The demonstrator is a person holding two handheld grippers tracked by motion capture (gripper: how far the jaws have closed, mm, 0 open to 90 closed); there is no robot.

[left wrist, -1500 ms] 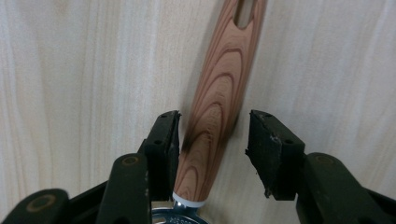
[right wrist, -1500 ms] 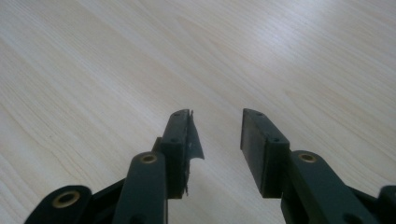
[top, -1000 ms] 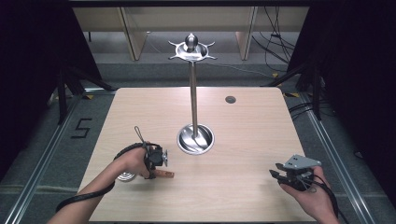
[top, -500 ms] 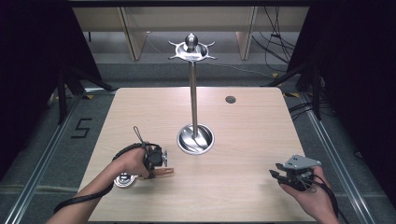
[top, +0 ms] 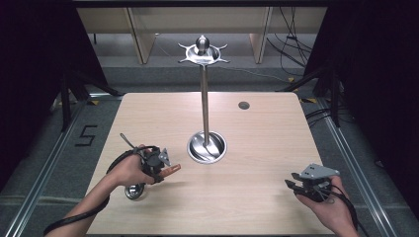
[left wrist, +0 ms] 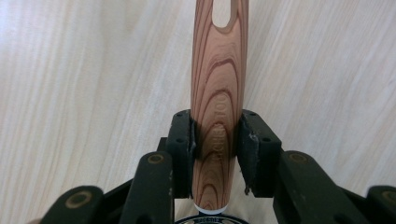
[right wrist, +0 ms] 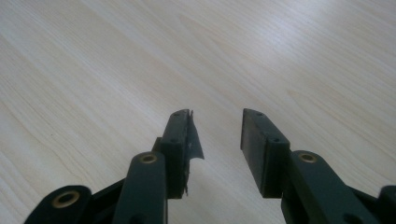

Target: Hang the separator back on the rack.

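Left claw (left wrist: 215,140) clamped on the wood-grain handle (left wrist: 217,88) of a steel-bowled utensil, bowl (top: 134,190) just over the pale wooden counter (top: 257,197); keep it level, lift toward the tall chrome hook stand (top: 204,98). Right claw (right wrist: 217,135) half open, holding nothing

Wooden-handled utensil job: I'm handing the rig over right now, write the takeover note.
Left gripper: shut on the wooden handle of a utensil, its metal head low by the table at the near left; the handle has a hanging slot at its far end.
Right gripper: open, empty, over the near right of the table.
Hanging stand: upright at the table's centre, nothing on its top hooks.
Done: utensil gripped.
Left: probably carry it to the stand and hang it by the slot.
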